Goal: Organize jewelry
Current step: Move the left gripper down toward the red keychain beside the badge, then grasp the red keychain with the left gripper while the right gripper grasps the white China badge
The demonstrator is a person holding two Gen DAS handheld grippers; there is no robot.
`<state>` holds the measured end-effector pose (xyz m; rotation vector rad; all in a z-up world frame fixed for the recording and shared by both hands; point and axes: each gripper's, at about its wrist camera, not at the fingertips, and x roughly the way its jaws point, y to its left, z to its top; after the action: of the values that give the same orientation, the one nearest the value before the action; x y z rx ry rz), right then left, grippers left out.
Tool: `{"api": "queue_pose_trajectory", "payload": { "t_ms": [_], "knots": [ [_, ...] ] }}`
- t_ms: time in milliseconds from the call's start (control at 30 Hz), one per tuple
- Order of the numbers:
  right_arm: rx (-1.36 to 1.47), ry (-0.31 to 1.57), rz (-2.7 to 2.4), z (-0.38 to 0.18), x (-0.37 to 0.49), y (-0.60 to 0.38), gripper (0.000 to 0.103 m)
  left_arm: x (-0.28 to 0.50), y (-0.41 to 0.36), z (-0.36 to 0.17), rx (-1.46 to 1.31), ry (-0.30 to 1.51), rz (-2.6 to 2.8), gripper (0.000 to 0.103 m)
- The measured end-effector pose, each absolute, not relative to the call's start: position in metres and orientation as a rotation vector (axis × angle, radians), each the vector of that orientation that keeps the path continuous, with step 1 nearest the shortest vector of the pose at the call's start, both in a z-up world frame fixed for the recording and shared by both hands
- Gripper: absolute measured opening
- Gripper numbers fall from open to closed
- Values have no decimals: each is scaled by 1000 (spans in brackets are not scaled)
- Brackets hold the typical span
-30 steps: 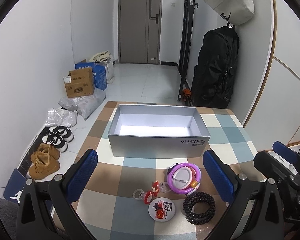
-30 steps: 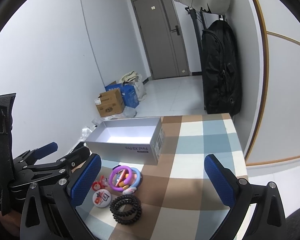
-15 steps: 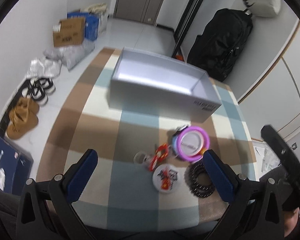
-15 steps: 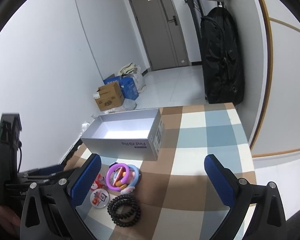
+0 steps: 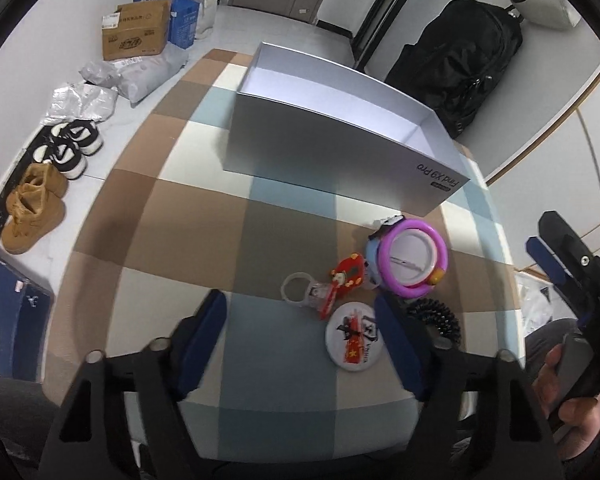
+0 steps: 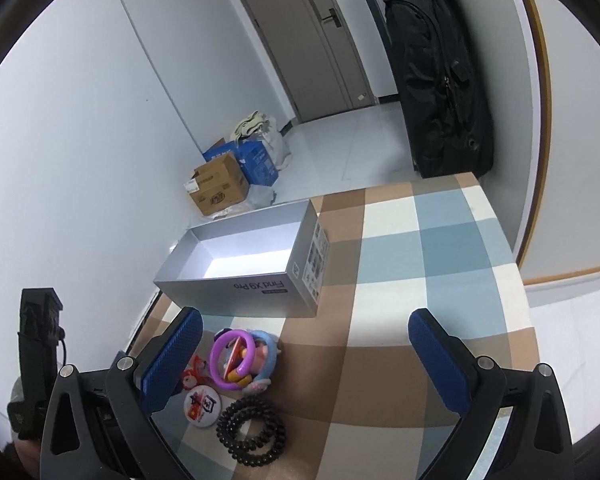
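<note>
Checked cloth covers the table (image 6: 440, 240), where one open grey box (image 5: 340, 148) sits at twelve o'clock of five trinkets: purple ring (image 5: 414, 258), red charm (image 5: 346, 278), clear ring (image 5: 296, 287), round badge (image 5: 352, 342), black bead bracelet (image 6: 252, 430). Left gripper (image 5: 300, 344) and right gripper (image 6: 306, 360) both gape wide, holding nothing.

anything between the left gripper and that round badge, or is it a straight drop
Nothing visible blocks it. The left gripper is open with the round badge beside its right finger. Close neighbours: the red charm and black bead bracelet.
</note>
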<state>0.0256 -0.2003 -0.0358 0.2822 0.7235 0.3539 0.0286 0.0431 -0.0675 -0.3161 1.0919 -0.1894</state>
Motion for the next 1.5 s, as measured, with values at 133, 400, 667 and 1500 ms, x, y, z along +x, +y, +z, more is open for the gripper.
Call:
{"api": "queue_pose_trajectory", "payload": {
  "t_ms": [133,400,667,1500],
  "knots": [
    [287,735,362,-38,28,-200,103,32,45,-71,-291,1090,-181,52],
    [309,740,374,-37,29,-200,103,35,44,-73,-246,1076,-164,24],
    [321,745,366,-35,29,-202,103,35,42,-74,-205,1087,-173,24],
    [131,867,679,-37,-18,-139,92,24,79,-22,-467,934,-198,24]
  ]
}}
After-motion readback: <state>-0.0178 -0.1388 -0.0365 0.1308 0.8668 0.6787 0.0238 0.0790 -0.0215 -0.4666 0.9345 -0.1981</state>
